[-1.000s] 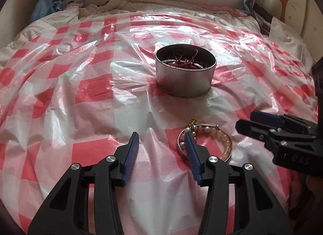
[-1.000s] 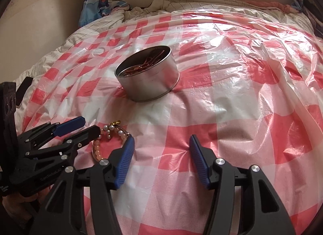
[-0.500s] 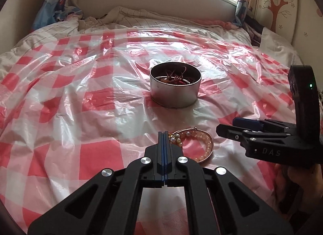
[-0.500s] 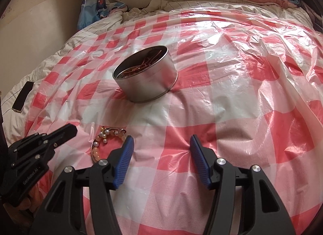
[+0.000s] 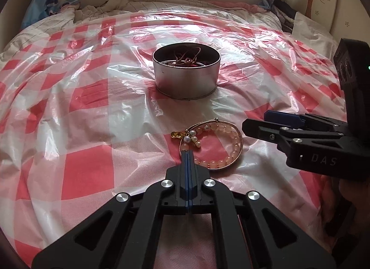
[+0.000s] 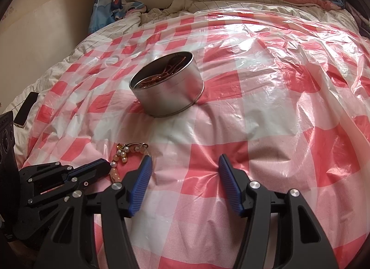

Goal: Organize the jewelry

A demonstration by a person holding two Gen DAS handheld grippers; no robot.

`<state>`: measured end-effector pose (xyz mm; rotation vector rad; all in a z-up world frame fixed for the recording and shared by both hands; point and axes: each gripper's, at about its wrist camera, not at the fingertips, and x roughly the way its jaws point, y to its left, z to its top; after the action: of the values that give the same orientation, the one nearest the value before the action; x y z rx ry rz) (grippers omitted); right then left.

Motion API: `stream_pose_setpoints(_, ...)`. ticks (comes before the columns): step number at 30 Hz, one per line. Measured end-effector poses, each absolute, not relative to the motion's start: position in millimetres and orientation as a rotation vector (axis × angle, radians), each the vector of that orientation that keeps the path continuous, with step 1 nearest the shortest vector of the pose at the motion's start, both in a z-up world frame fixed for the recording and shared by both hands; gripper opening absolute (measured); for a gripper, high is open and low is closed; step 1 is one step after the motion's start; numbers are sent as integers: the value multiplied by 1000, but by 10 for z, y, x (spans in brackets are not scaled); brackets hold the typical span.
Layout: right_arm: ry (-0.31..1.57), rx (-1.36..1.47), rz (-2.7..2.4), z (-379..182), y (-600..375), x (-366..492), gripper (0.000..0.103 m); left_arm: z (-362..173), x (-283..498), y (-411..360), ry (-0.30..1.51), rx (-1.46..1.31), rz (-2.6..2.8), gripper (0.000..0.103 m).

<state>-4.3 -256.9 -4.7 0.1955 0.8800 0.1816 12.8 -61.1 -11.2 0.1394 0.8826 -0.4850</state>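
A bracelet (image 5: pixel 234 146) of pink beads on a gold hoop, with a pearl charm, lies on the red-and-white checked plastic sheet (image 5: pixel 87 167). My left gripper (image 5: pixel 187 152) is shut, its tips pinched on the bracelet's near-left rim. In the right wrist view the bracelet (image 6: pixel 124 153) shows beside the left gripper (image 6: pixel 104 166). My right gripper (image 6: pixel 185 162) is open and holds nothing; its left finger is just right of the bracelet. It enters the left wrist view as the right gripper (image 5: pixel 254 121). A round metal tin (image 5: pixel 187 81) holding copper-coloured jewelry stands beyond; it is also the tin (image 6: pixel 171 98).
The sheet covers a soft bed with a rumpled quilt at the far end. A dark phone (image 6: pixel 25 109) lies at the bed's left edge. A pillow (image 5: pixel 309 28) and a wall stand at the right. A hand (image 5: pixel 335 195) grasps the right gripper.
My left gripper closed from open to shut, then shifted slightly so its tips sit on the bracelet's rim. The right gripper stayed put and open.
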Motion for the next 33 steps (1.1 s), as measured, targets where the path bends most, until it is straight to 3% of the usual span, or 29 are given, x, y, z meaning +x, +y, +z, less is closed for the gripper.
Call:
stream_pose_setpoints(10, 882, 186, 181, -61, -2553, -36, 60, -215, 219, -801, 936, 250, -489, 3)
stream_pose_setpoints(19, 868, 53, 266, -12, -2239, -27, 66, -217, 219, -564, 970, 119, -537, 3)
stream_pose_setpoints(25, 931, -73, 259, -125, -2043, 56, 43, -120, 28, -266, 1028, 67, -566, 7)
stream_pose_setpoints(28, 933, -41, 246, -121, -2114, 52, 27, -67, -13, -103, 1054, -12, -596, 19)
stream_pose_setpoints(29, 933, -35, 241, -116, -2133, 48, 21, -40, -29, -74, 1049, -31, -601, 32)
stream_pose_setpoints(30, 933, -29, 238, -112, -2144, 43, 18, -6, -40, -62, 1036, -54, -607, 55)
stream_pose_setpoints(31, 934, -27, 236, -109, -2157, 35, 18, 35, -47, -64, 1017, -68, -605, 63)
stream_pose_setpoints(33, 930, -36, 232, -99, -2140, 24, 18, 99, -68, -101, 991, -53, -579, 68)
